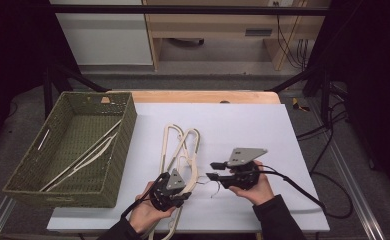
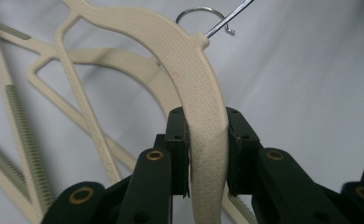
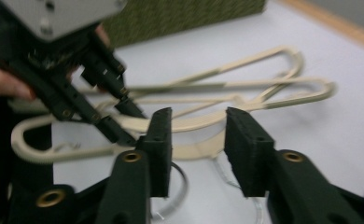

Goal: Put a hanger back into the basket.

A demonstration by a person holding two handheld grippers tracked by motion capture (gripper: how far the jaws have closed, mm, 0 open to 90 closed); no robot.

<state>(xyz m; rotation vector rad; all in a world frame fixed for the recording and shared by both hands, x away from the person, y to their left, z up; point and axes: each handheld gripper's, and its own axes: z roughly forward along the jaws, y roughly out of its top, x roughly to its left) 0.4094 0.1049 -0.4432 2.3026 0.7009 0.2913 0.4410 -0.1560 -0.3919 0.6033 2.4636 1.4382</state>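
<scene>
Left gripper [image 2: 208,154] black pads squeeze bumpy cream plastic hanger [image 2: 203,93], curved arm, thin silver wire hook. Right gripper [image 3: 195,149] pads apart, holding nothing, above hanger pile on smooth white table [image 1: 263,130]. Green woven basket [image 1: 28,170] far left, more hangers inside.

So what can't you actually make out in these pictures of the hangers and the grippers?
- How many cream hangers lie in the pile: high view, they overlap.
- Lower end of the gripped hanger: left gripper view, the left gripper covers it.
- What the hangers in the green basket look like at their far ends: high view, too small.
- Wire hook under the right gripper: right gripper view, blurred and partly hidden.
</scene>
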